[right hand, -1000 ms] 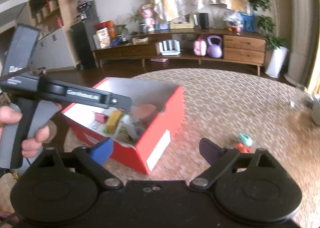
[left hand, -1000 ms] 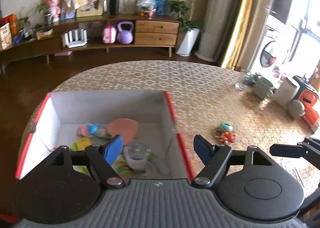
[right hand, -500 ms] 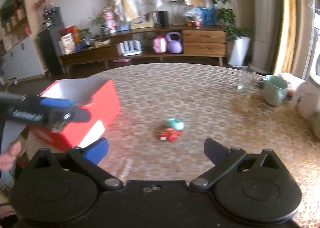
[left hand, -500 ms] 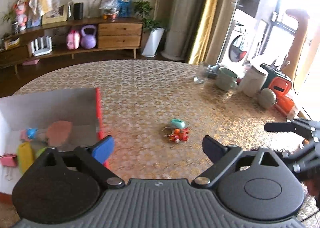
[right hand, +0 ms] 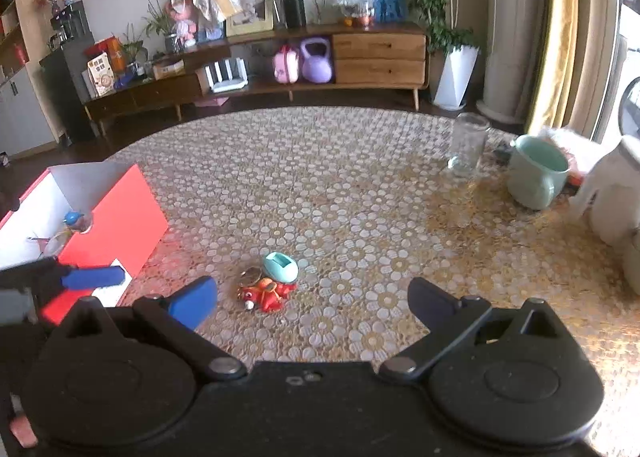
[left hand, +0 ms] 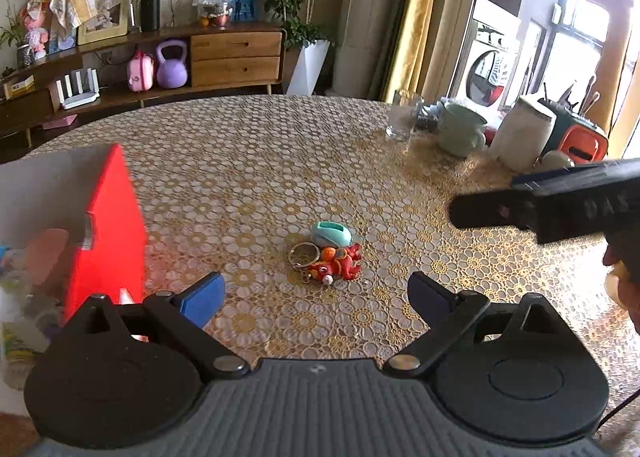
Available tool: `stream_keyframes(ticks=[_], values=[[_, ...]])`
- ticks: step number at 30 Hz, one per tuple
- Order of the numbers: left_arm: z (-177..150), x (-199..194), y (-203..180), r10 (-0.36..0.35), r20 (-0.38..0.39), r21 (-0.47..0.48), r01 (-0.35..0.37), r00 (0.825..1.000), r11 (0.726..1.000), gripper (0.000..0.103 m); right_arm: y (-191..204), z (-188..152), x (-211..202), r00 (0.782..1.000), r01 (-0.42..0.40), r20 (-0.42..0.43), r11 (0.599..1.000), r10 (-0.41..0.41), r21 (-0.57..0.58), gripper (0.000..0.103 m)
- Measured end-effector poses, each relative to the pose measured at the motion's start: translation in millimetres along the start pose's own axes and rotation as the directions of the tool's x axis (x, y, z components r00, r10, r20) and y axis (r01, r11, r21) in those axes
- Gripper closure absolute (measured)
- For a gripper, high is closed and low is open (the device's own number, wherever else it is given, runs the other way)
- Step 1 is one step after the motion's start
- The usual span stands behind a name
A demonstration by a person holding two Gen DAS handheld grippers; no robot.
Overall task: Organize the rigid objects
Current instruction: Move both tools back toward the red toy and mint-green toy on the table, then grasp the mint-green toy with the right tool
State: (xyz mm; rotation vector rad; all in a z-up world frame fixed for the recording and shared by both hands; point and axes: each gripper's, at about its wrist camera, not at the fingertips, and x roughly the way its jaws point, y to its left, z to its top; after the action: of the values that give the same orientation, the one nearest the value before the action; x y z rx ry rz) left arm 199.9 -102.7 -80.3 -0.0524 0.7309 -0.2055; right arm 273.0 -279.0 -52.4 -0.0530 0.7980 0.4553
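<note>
Two small toys wait on the desk, both grippers wide apart and empty

Nearest, the left gripper (left hand: 316, 299) and the right gripper (right hand: 312, 303) hold nothing. Just ahead lie the red keychain toy (left hand: 336, 265) and the teal toy (left hand: 331, 233), touching each other on the desk (left hand: 260, 161). Both look light, hard and rather smooth — I would pinch the red body across its middle, not the thin ring. Farther left stands the red box (right hand: 116, 217), partly filled.
</note>
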Motion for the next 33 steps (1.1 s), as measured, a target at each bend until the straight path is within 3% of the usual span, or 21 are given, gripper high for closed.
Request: stream_keyframes(ticks=[16, 24, 27, 30, 33], values=[[-8.3, 70.5, -18.9, 0.021, -0.006, 0.094, -0.021, 1.000, 0.995, 0.005, 1.0, 17.0, 98.3, 0.985, -0.066, -0.161, 0.997, 0.060, -0.034, 0.014], [-6.4, 91.3, -18.0, -0.002, -0.019, 0.104, 0.004, 1.000, 0.995, 0.006, 12.0, 20.7, 127.0, 0.971, -0.115, -0.219, 0.992, 0.100, -0.056, 0.031], [-7.0, 94.9, -19.6, -0.015, -0.020, 0.119, 0.018, 1.000, 0.993, 0.016, 13.8, 19.7, 132.0, 0.965, -0.135, -0.235, 0.989, 0.118, -0.060, 0.041], [-6.5, 100.0, -18.4, -0.035, -0.034, 0.115, 0.039, 0.999, 0.993, 0.027, 12.6, 19.3, 135.9, 0.963, -0.140, -0.240, 0.989, 0.123, -0.056, 0.043], [-5.8, 100.8, -18.6, -0.034, -0.030, 0.127, 0.038, 0.999, 0.991, 0.029, 11.2, 20.8, 138.0, 0.964, -0.146, -0.234, 0.988, 0.129, -0.059, 0.046]])
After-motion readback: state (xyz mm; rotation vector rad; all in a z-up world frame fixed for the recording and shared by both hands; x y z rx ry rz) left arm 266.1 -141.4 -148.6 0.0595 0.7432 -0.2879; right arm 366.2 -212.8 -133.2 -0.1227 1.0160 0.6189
